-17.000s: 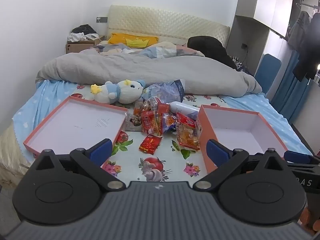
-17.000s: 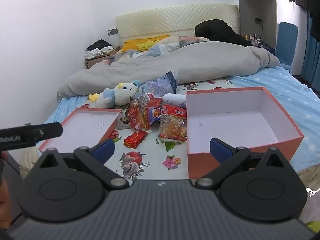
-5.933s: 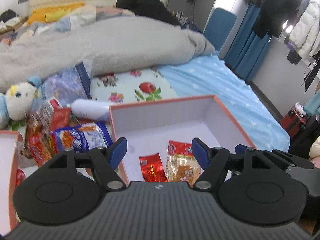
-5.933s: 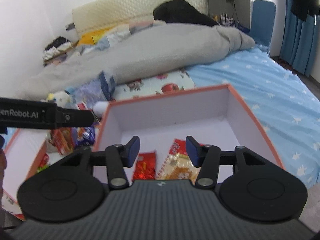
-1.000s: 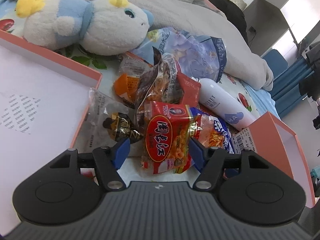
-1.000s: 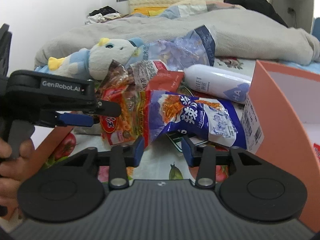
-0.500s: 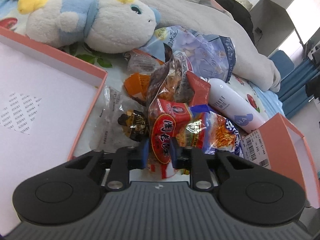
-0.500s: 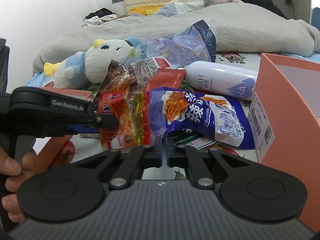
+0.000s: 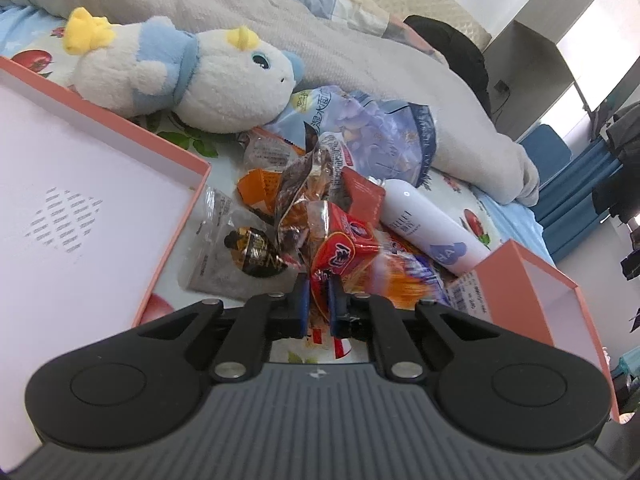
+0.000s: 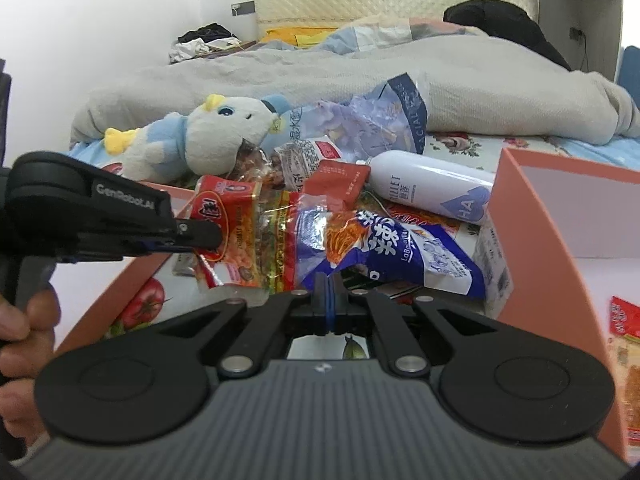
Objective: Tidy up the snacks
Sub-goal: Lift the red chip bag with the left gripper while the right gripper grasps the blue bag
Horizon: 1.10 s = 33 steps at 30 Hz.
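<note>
The left gripper (image 9: 319,306) has its fingers pinched onto a crinkled red snack packet (image 9: 344,254) with a red oval label, at the near edge of the snack pile on the bed (image 9: 448,184). The right gripper (image 10: 328,304) has its fingers pressed together on the lower corner of a blue snack bag (image 10: 394,250) printed with orange strips, just beside the orange box (image 10: 536,216).

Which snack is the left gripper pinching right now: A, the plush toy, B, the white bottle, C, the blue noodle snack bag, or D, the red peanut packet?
D: the left gripper has its pads closed on the red peanut packet, with the packet's edge squeezed between them.
</note>
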### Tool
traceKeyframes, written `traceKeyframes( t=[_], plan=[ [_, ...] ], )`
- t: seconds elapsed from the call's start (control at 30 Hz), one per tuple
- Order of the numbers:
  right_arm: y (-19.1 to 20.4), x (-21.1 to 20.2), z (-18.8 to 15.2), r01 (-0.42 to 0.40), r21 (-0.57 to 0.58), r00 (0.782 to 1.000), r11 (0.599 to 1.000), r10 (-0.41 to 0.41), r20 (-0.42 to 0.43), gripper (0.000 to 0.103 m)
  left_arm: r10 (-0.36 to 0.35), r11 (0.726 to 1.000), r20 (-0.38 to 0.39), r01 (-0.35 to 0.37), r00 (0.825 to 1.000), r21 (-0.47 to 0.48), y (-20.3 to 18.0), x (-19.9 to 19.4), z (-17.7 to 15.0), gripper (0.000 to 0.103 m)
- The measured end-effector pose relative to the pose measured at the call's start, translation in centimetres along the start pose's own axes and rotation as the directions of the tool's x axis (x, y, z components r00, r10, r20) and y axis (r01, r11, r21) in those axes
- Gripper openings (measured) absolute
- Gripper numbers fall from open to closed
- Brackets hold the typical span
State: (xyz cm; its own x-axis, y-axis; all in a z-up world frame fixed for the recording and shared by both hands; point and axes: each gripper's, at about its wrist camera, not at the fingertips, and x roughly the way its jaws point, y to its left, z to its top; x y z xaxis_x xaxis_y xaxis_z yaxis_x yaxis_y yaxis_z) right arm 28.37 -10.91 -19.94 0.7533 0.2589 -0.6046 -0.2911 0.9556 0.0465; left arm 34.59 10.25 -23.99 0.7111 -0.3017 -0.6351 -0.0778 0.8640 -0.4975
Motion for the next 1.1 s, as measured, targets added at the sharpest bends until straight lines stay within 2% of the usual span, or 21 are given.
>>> traceKeyframes(
  t=[0.2, 0.47, 0.53, 0.63, 1.0, 1.03, 1.07, 1.1],
  plan=[
    [0.1, -2.5, -0.2, 0.016, -0.009, 1.0, 1.0, -0.016, 0.01, 0.003, 0.022, 1.0, -0.001, -0.022, 1.0, -0.004, 0.2, -2.9, -1.1, 0.009],
    [-0.5, -2.3, -1.2, -0.04, 0.111, 0.999, 0.993, 0.043, -0.018, 0.006, 0.06, 0.998, 0.025, -0.06, 0.998, -0.023, 1.2, -5.6, -2.7, 0.009],
    [-0.3, -2.0, -1.2, -0.065, 0.103, 0.998, 0.993, 0.066, -0.014, 0.006, 0.068, 0.997, 0.019, -0.067, 0.997, -0.036, 1.6, -5.8, -3.2, 0.009],
    [-0.1, -1.0, -1.1, -0.055, 0.091, 0.998, 0.994, 0.057, -0.026, 0.006, 0.077, 0.996, 0.006, -0.077, 0.997, -0.052, 2.3, -5.6, -3.8, 0.009],
    [-1.4, 2.0, -1.0, -0.065, 0.199, 0.989, 0.978, 0.089, -0.114, 0.008, 0.069, 0.995, -0.027, -0.071, 0.997, -0.066, 3.9, -4.1, -3.4, 0.009],
    [-1.5, 2.2, -1.1, -0.067, 0.208, 0.988, 0.976, 0.094, -0.121, 0.019, 0.066, 0.995, -0.029, -0.068, 0.997, -0.066, 3.9, -3.9, -3.3, 0.01],
    [-1.5, 2.2, -1.2, -0.068, 0.219, 0.988, 0.973, 0.097, -0.123, 0.047, 0.063, 0.996, -0.032, -0.065, 0.998, -0.066, 3.9, -3.8, -3.3, 0.01],
    [-1.6, 2.2, -1.3, -0.075, 0.229, 0.988, 0.97, 0.103, -0.115, 0.06, 0.06, 0.996, -0.035, -0.062, 0.998, -0.065, 3.8, -3.6, -3.2, 0.01]
  ],
)
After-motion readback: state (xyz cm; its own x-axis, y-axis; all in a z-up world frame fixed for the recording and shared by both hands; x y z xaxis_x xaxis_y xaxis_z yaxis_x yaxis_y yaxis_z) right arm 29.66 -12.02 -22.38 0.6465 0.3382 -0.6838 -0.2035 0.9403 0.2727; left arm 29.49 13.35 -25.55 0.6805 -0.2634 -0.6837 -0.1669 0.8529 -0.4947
